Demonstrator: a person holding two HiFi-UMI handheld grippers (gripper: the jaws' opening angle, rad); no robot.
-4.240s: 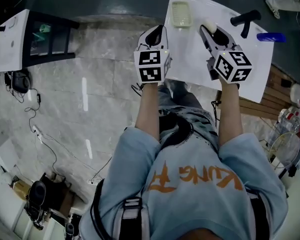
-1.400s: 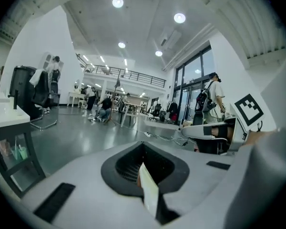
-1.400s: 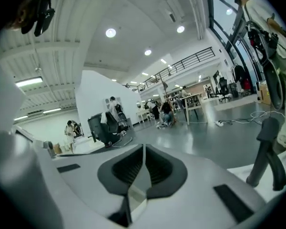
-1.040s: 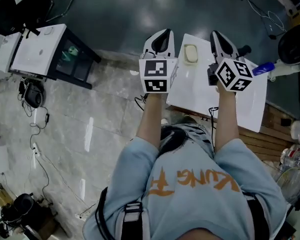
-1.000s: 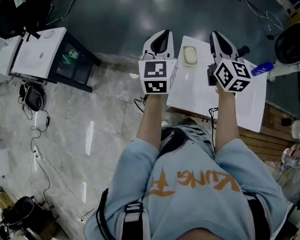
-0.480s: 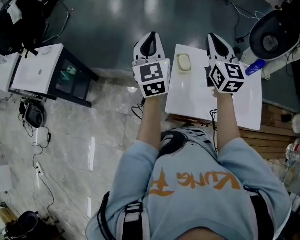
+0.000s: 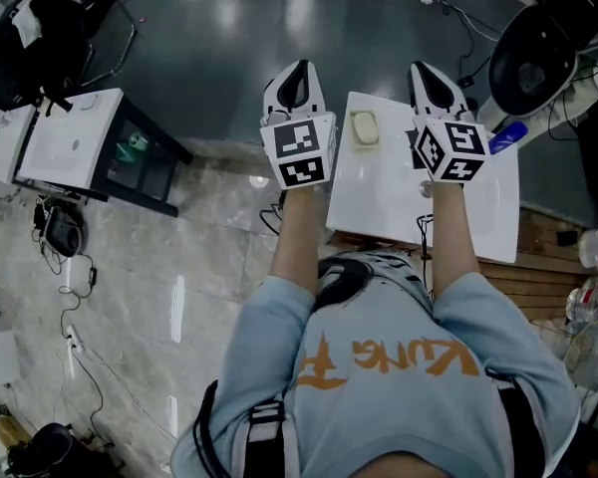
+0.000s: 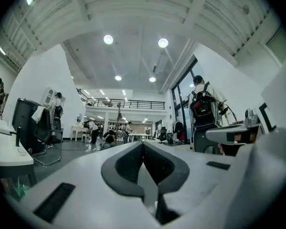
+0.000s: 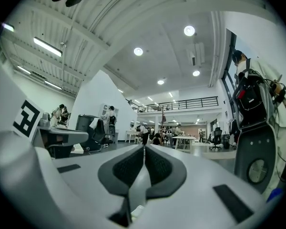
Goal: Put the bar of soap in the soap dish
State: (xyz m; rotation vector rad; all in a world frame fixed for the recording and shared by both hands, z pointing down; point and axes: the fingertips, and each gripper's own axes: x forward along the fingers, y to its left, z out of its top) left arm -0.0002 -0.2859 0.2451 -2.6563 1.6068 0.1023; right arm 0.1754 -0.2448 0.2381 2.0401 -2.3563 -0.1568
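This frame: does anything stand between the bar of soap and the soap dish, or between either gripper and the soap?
Nothing visible does. The bar of soap appears to lie in the soap dish on the white table. The left gripper and right gripper, both shut and empty, flank it in the head view.

The bar of soap (image 7: pixel 365 126) is a pale, cream-coloured oval with rounded edges. It lies flat inside the soap dish (image 7: pixel 356 143), a small light rectangular tray with rounded corners. The dish sits upright on the white tabletop (image 7: pixel 389 207), close to its far edge and near the left corner.
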